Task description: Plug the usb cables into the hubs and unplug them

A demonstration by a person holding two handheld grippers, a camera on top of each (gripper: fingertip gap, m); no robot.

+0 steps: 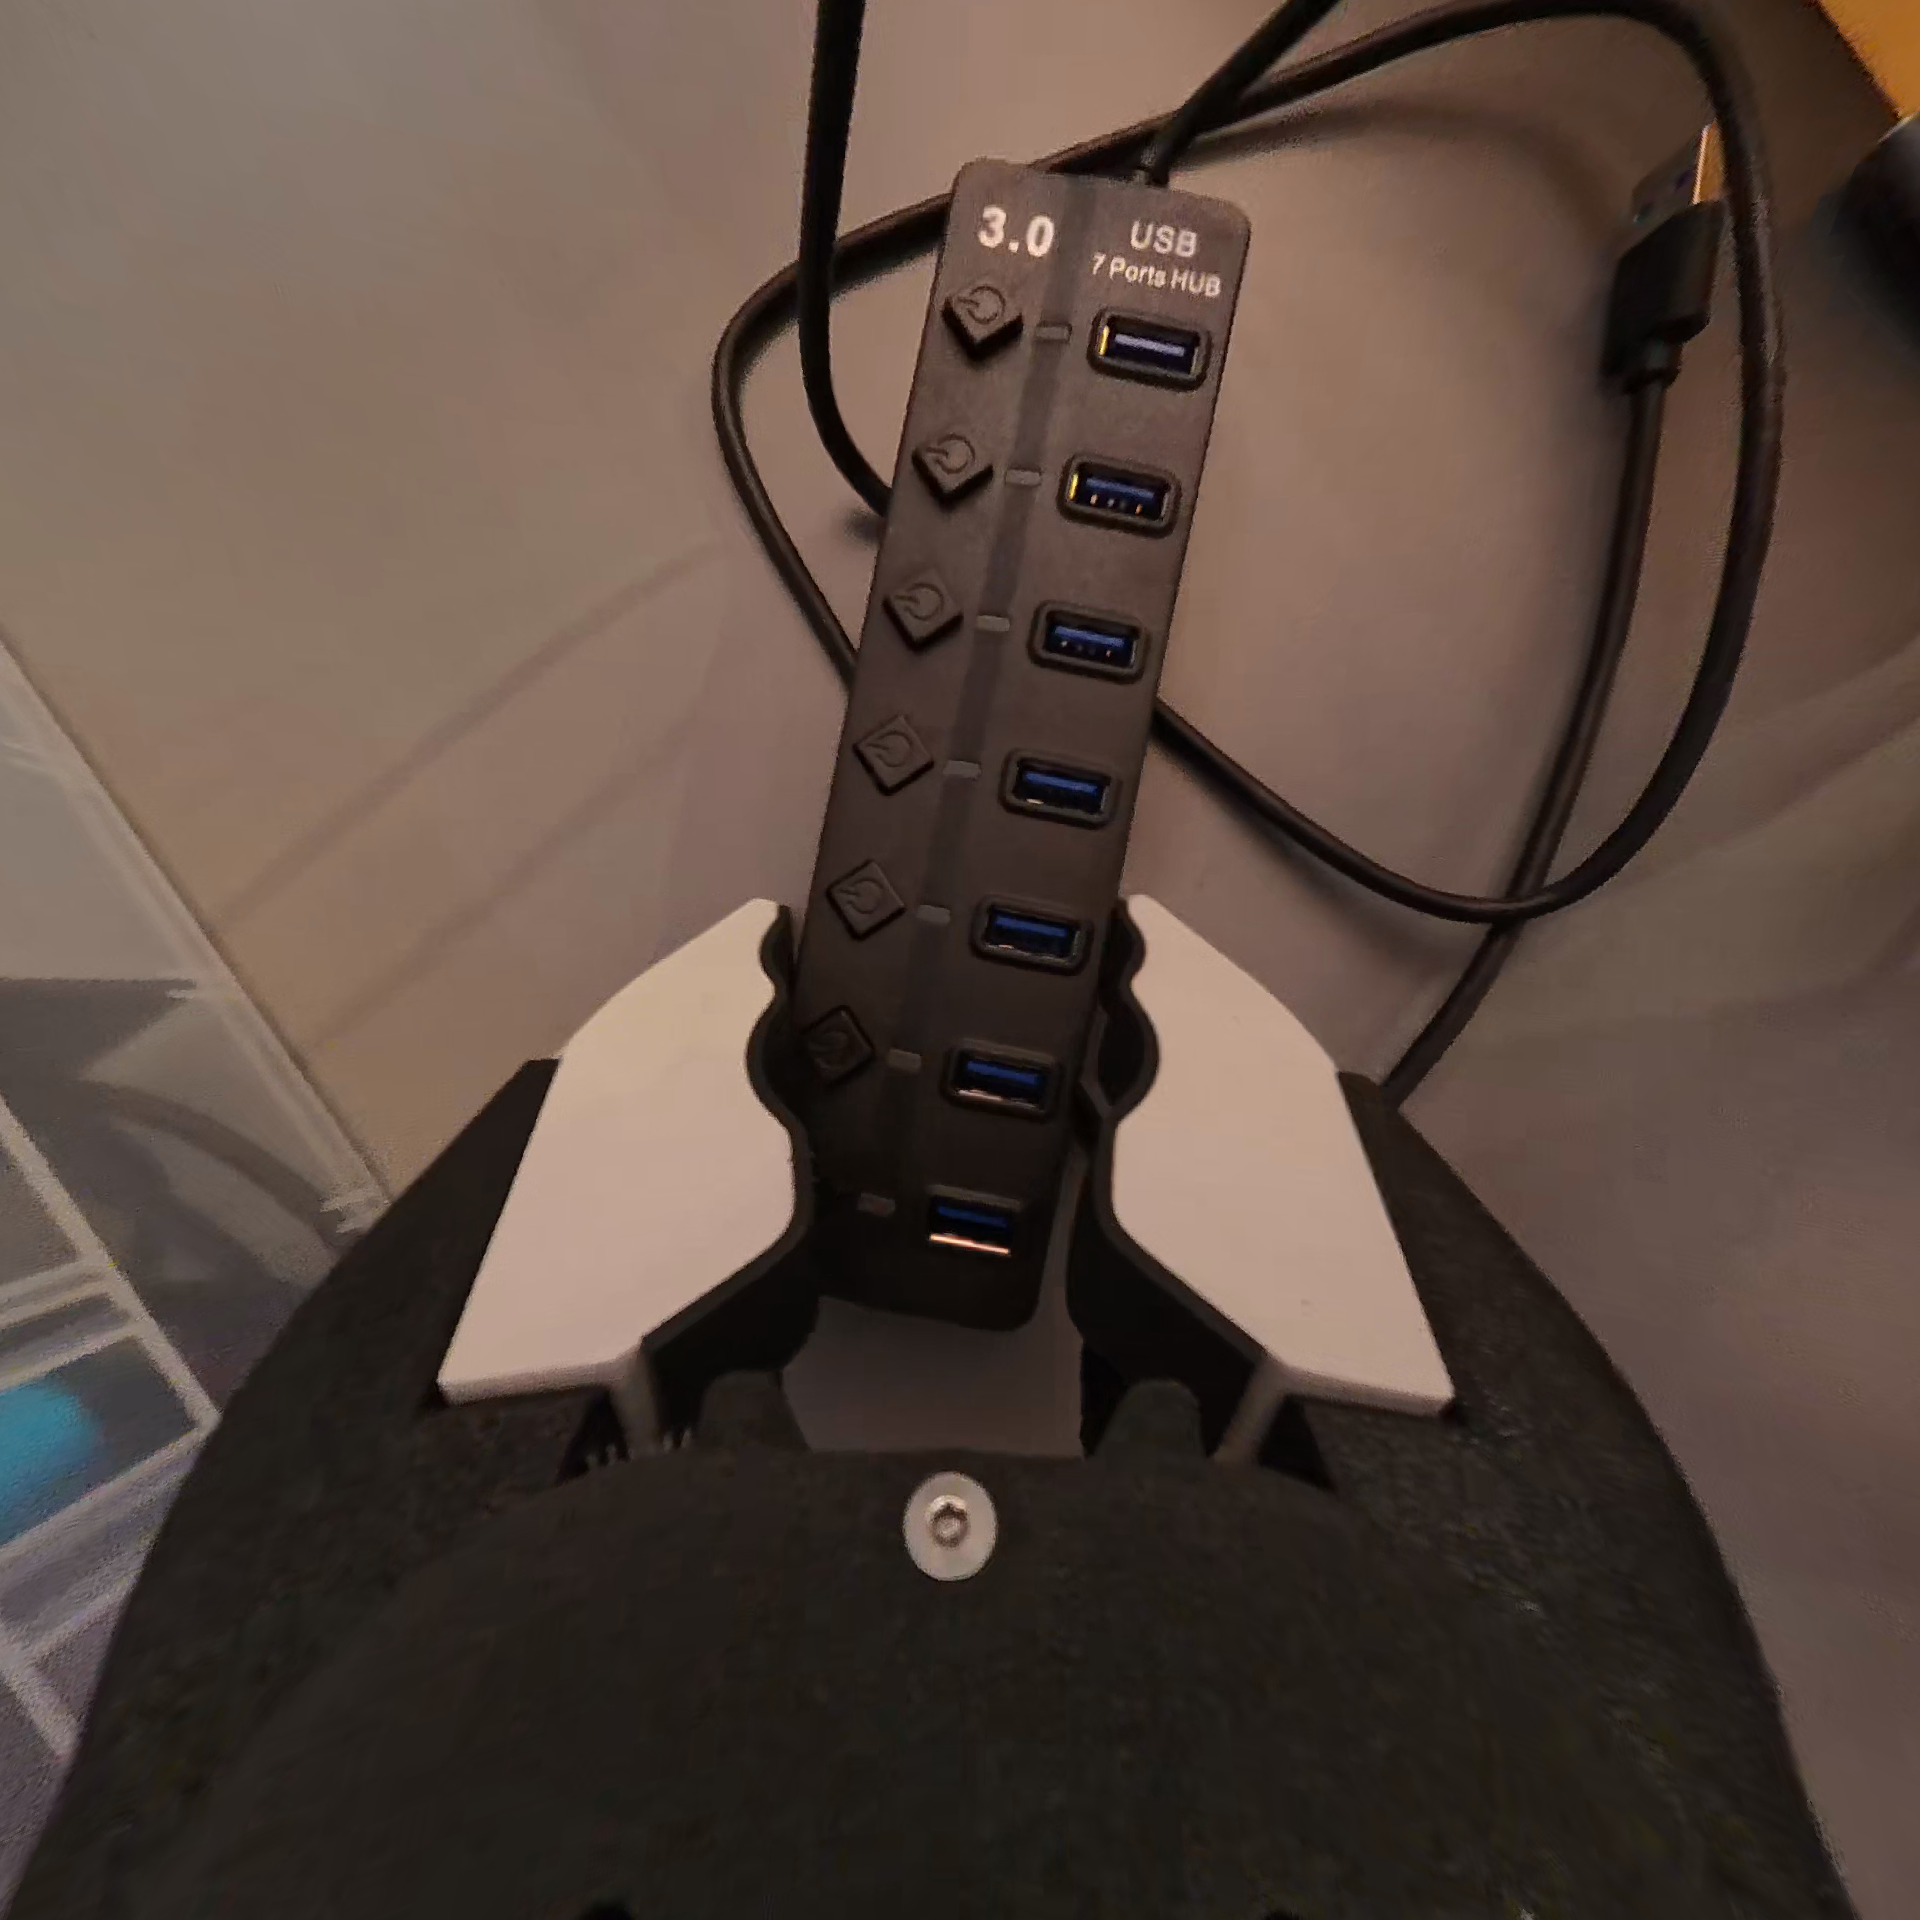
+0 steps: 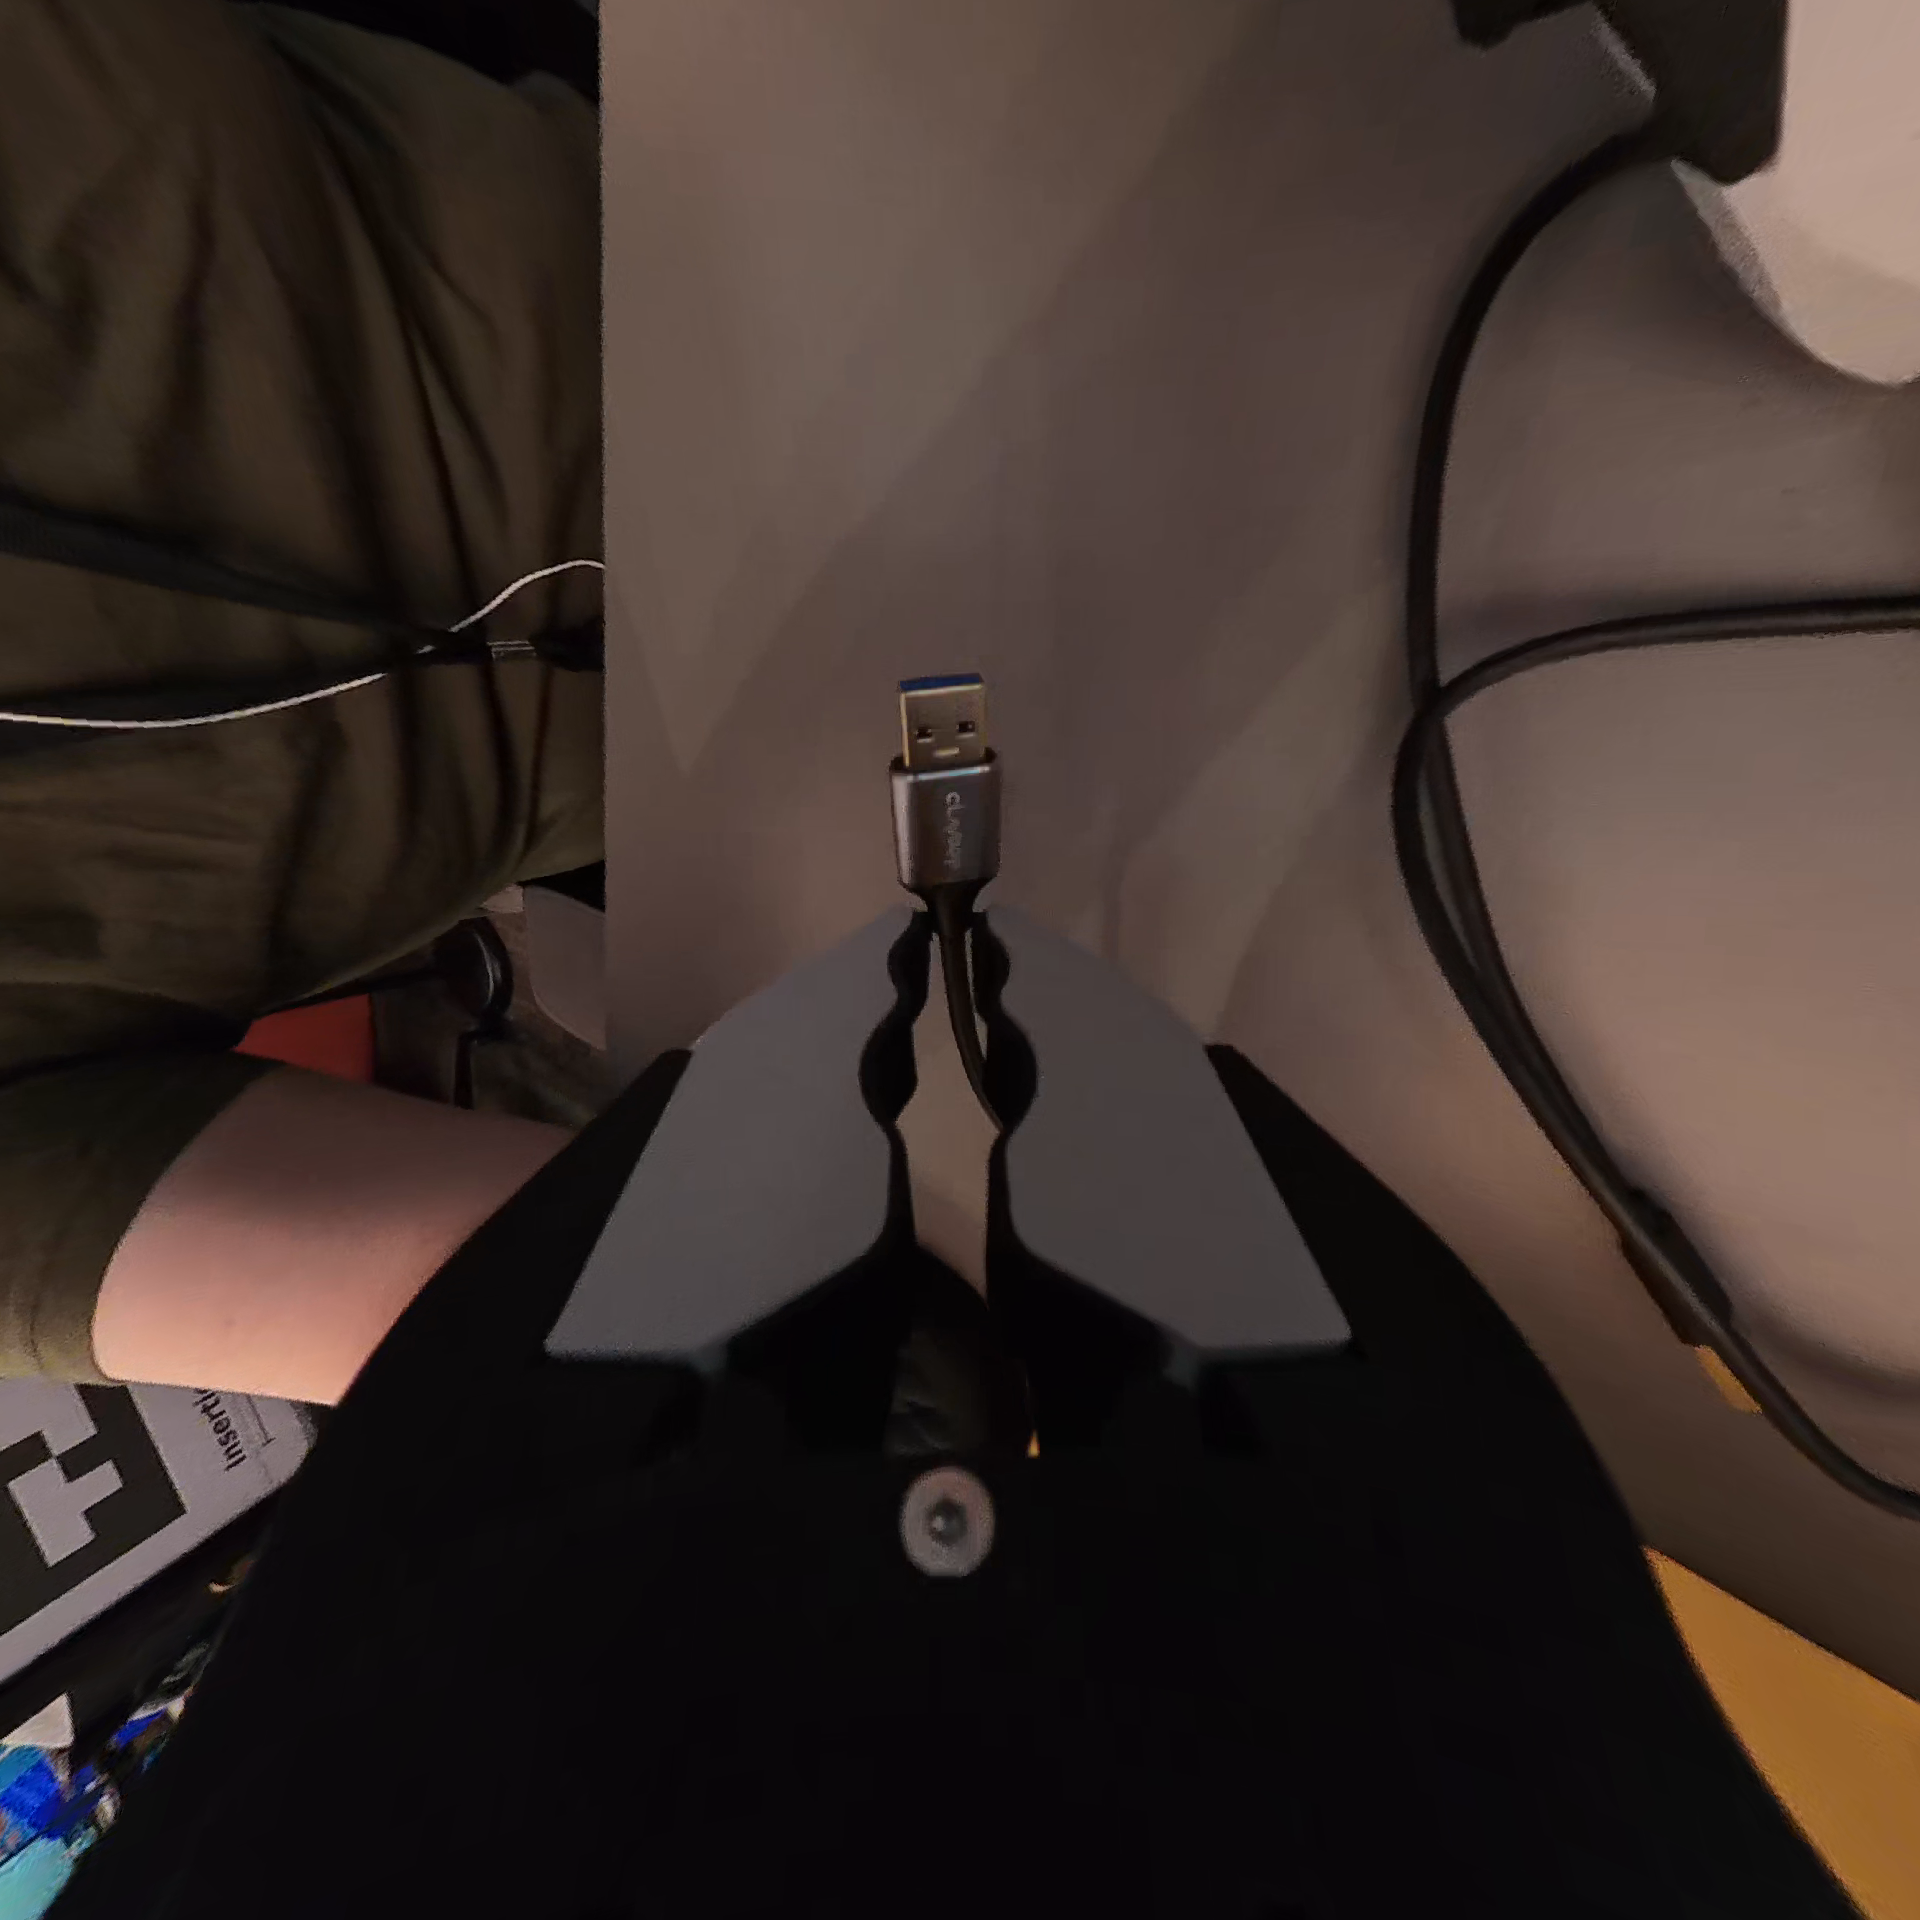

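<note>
In the left wrist view my left gripper (image 1: 951, 935) is shut on the lower end of a black USB hub (image 1: 1039, 665). The hub stands up between the fingers, with several blue ports, all without plugs, and a row of diamond buttons. Its black cable (image 1: 1621, 862) loops behind it. A loose black USB plug (image 1: 1662, 291) lies at the upper right. In the right wrist view my right gripper (image 2: 948, 920) is shut on the cable just behind a grey metal USB plug (image 2: 943, 779). The plug points forward, away from the gripper, above the grey table (image 2: 1039, 416).
A clear plastic drawer box (image 1: 114, 1195) stands at the left. Black cables (image 2: 1455, 831) curve over the table on the right. A person's olive-green clothing (image 2: 260, 468) and forearm (image 2: 312, 1247) fill the left of the right wrist view. A wooden surface (image 2: 1787, 1704) shows at the lower right.
</note>
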